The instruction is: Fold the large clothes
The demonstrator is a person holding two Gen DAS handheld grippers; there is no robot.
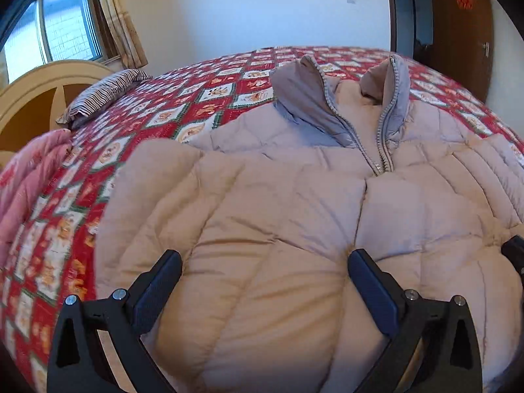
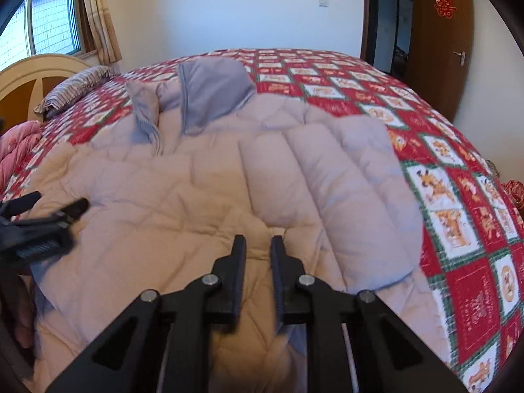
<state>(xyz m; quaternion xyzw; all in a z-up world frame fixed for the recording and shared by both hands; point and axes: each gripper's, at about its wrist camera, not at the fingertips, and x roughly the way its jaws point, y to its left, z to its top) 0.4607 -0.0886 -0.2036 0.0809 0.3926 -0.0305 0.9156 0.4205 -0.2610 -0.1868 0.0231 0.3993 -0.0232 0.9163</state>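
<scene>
Beige quilted puffer jacket [image 1: 278, 203], grey collar lining; red-green-white checked cartoon bedspread [image 2: 458, 196]; brown-white striped pillow [image 1: 101, 93]; black tongs [image 2: 258, 249].

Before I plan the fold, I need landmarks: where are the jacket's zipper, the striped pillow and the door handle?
zipper [image 1: 380, 150], left wrist view, lower end of the teeth.
striped pillow [image 2: 75, 90], right wrist view, middle of its top.
door handle [image 2: 460, 56], right wrist view, on the lever.
</scene>
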